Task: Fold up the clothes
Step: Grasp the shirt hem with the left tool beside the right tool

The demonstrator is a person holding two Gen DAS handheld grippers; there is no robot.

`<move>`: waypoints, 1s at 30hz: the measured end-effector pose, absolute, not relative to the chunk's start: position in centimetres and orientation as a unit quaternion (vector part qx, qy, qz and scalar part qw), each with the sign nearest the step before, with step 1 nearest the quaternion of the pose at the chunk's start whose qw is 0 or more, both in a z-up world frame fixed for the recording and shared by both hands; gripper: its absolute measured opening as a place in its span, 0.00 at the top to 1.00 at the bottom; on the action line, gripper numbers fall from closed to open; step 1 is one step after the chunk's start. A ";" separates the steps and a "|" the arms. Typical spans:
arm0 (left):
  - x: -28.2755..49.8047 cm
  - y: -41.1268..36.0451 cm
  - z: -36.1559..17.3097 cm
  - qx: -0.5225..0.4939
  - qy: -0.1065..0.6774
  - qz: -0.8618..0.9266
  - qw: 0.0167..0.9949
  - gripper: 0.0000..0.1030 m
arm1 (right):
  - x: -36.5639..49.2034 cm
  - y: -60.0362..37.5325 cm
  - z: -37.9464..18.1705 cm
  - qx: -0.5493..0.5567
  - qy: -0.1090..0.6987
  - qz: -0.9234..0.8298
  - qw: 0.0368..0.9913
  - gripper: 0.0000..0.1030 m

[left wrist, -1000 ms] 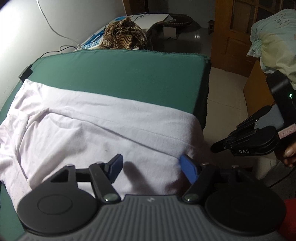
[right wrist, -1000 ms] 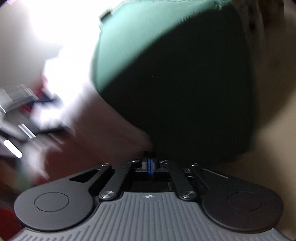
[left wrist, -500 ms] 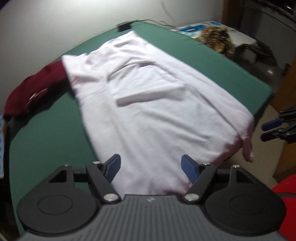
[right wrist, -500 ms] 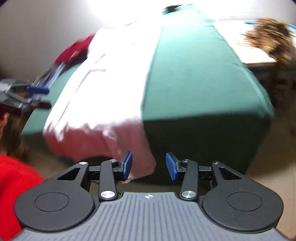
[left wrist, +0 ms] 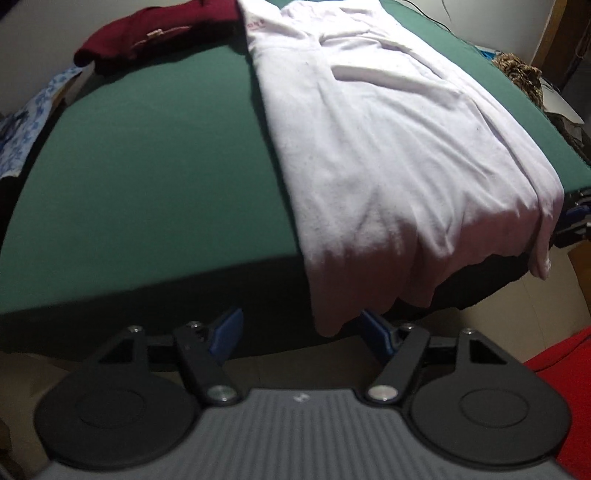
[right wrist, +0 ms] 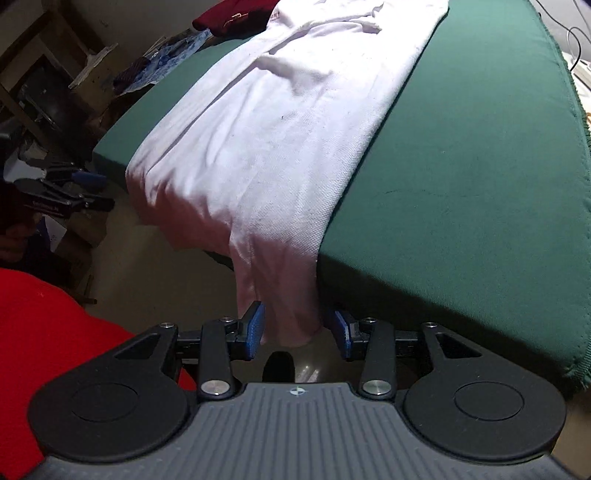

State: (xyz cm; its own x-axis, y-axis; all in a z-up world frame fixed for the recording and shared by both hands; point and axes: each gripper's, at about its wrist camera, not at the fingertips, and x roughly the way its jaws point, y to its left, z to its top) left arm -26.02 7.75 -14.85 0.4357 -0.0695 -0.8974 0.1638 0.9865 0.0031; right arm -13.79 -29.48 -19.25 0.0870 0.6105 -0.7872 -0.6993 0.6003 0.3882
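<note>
Hanging over the near edge of the green cloth-covered bench (right wrist: 461, 177), the hem of the pale lilac-white knit polo shirt (right wrist: 280, 140) drops down between the blue-padded fingers (right wrist: 255, 328) of the right gripper (right wrist: 297, 330). These have just opened from fully clenched and now stand apart. The cloth lies close against the left pad and clear of the right one, so the shirt is not pinched.

In the left wrist view the left gripper (left wrist: 303, 332) sits below the same bench edge, its fingers (left wrist: 227, 330) spread wide and released; they have just narrowed a little. The other hanging corner of the shirt's hem (left wrist: 332, 317) dangles just inside the right-hand pad, whether touching it cannot be told, and well apart from the left-hand pad.

Farther on, the shirt runs lengthwise up the bench, folded into a long band with creases and a sleeve tucked on top. Small red lettering (left wrist: 255, 25) shows near its far end, too blurred to read. A dark maroon garment (left wrist: 147, 33) with a small pale emblem lies at the far end beside the shirt, touching it.

The left gripper is visible at the left of the right wrist view, with white lettering on its black body, unreadable. Red clothing (right wrist: 44, 332) of the person fills the near left corner.
</note>
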 end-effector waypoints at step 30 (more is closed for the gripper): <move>-23.8 5.7 -14.2 0.125 0.511 -0.207 0.825 1.00 | -17.8 -28.2 -17.4 0.033 0.497 0.359 0.790 0.94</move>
